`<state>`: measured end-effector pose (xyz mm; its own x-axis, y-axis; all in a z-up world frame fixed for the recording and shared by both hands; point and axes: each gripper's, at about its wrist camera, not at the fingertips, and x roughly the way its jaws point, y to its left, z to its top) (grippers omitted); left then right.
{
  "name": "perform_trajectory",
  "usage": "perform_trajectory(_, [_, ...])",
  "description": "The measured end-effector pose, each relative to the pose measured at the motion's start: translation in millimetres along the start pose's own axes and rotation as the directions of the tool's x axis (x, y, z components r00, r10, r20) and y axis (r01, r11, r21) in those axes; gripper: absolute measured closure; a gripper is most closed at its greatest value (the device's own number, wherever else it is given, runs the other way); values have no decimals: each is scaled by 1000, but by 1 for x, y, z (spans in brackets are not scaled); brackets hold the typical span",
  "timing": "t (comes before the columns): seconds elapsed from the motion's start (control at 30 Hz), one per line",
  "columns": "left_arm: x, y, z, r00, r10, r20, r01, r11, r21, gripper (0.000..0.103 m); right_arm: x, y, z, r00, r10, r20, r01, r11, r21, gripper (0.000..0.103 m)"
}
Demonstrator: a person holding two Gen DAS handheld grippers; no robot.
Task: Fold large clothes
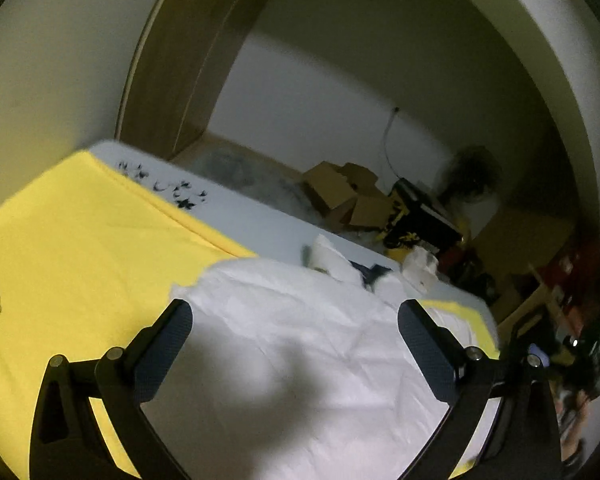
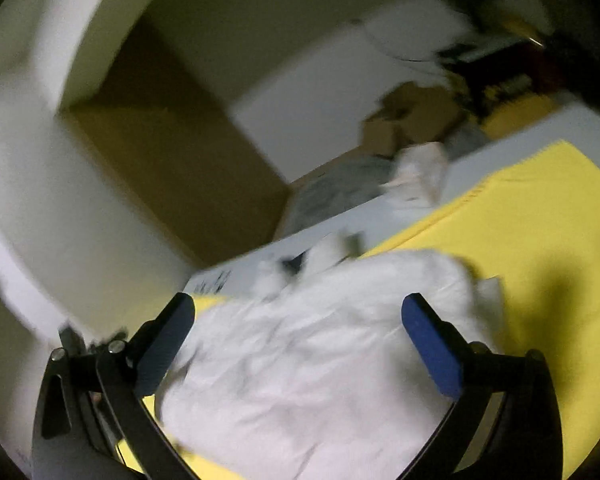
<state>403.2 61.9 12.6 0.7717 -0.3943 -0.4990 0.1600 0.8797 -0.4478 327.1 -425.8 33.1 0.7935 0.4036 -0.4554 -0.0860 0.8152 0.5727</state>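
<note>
I see the white garment (image 1: 308, 344) spread rumpled on the yellow sheet (image 1: 80, 232), lying below and ahead of both tools. My left gripper (image 1: 296, 316) and right gripper (image 2: 298, 312) gape wide with nothing pinched between them. The right view is smeared by blur. Cardboard boxes (image 1: 340, 196) sit beyond the bed; I cannot make out their contents.

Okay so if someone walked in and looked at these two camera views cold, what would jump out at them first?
Probably the crumpled white garment lying on the bright yellow sheet, filling the lower middle of both views. Next, both grippers, left and right, have their fingers spread wide above it, holding nothing. Behind the bed, brown cardboard boxes sit piled against the wall.
</note>
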Motion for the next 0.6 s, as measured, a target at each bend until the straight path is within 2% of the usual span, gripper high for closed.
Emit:
perform_trajectory(0.07, [-7,-23,-28,1000,-12,-5,12,1000,27,0,9,30,-26,997,2,-76,-7,998,-69,0])
perform_trajectory(0.13, [-1,-38,-50,999,-17,-49,19,998,52,0,20,48,-57,989,-23,-148,6,993,-121,0])
perform_trajectory(0.2, [13,-54,-77,993,14,-113,-2,994,105,0,29,61,-84,982,-71,-173,40,983,-182,1])
perform_trajectory(0.27, [32,-63,-90,989,45,-139,-26,990,135,0,35,72,-101,984,-74,-159,36,972,-231,4])
perform_trajectory(0.33, [51,-67,-97,984,82,-158,-60,988,140,0,46,74,-105,983,-40,-180,0,976,-218,24])
perform_trajectory(0.37, [63,-68,-98,980,112,-164,-90,986,137,0,59,76,-103,981,-44,-190,2,977,-213,57])
perform_trajectory(0.4, [75,-69,-98,976,144,-165,-122,983,139,0,70,77,-103,978,-79,-194,35,975,-221,84])
perform_trajectory(0.47, [89,-73,-98,971,182,-152,-159,975,154,0,100,83,-100,966,-164,-201,109,959,-262,88])
perform_trajectory(0.6, [127,-67,-91,952,246,-182,-216,961,171,0,154,80,-84,948,-217,-235,146,946,-289,88])
